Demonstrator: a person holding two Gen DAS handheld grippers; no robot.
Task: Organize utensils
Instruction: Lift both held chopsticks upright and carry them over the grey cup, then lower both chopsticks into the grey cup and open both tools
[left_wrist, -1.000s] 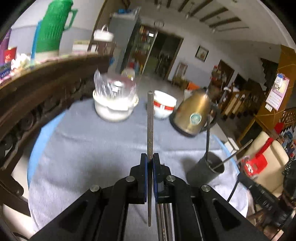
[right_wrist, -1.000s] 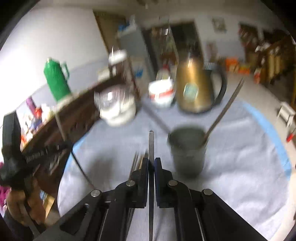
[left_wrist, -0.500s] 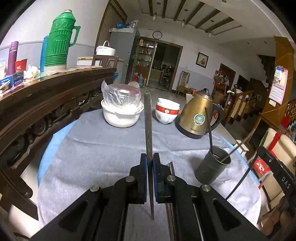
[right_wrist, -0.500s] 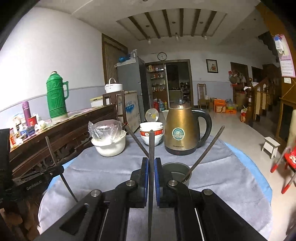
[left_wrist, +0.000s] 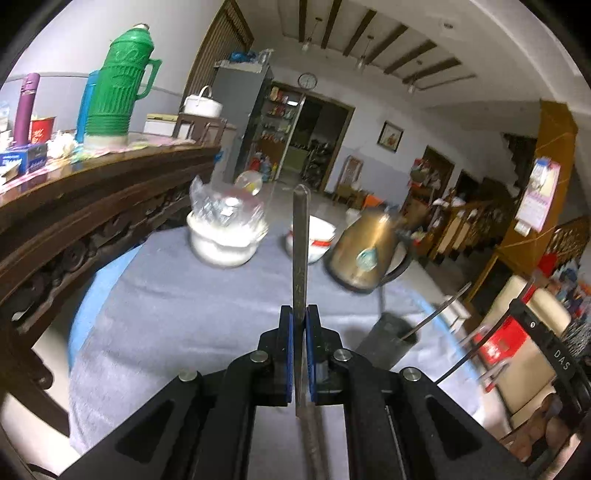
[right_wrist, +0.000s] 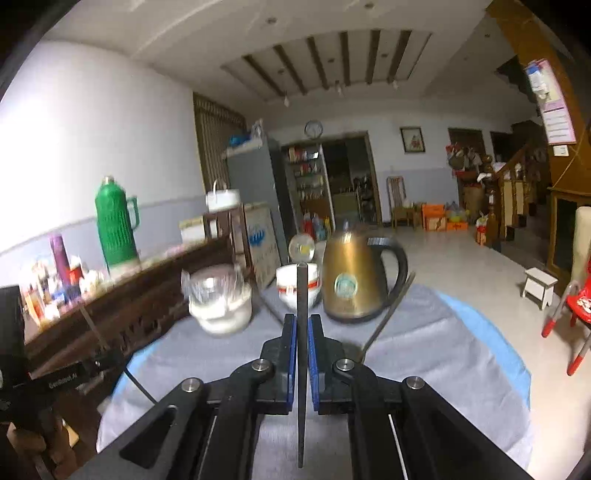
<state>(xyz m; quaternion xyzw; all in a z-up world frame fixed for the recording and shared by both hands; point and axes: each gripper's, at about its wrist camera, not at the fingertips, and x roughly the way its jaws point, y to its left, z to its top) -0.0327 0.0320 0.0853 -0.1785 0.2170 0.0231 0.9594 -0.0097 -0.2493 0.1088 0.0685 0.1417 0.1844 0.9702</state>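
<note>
Left wrist view, progress: two thin metal utensils already stand in the dark grey cylindrical holder cup (left_wrist: 388, 343) on the grey tablecloth (left_wrist: 192, 302); the one carried here is not yet in, so the job looks part done.
Left wrist view, claw: the left gripper (left_wrist: 300, 354) is pinched narrow on a flat silver metal utensil handle (left_wrist: 300, 251), which sticks up and forward, above the cloth and left of the cup.
Left wrist view, containers: the white bowl covered in crinkled clear plastic (left_wrist: 225, 240) holds something I cannot make out; the white bowl with a red band (left_wrist: 316, 242) sits partly behind the handle, contents unseen; the brass-coloured electric kettle with a black handle (left_wrist: 364, 254) stands closed, just behind the cup.
Right wrist view, progress: a second piece is also in hand, so at least two drops into the cup remain, by my judgement.
Right wrist view, claw: the right gripper (right_wrist: 303, 354) is clamped narrow on a dark slim utensil shaft (right_wrist: 302, 295) pointing up toward the bowls.
Right wrist view, containers: the cup is mostly hidden behind the claw; one stored thin metal rod (right_wrist: 391, 314) leans out of it to the right, near the kettle.
</note>
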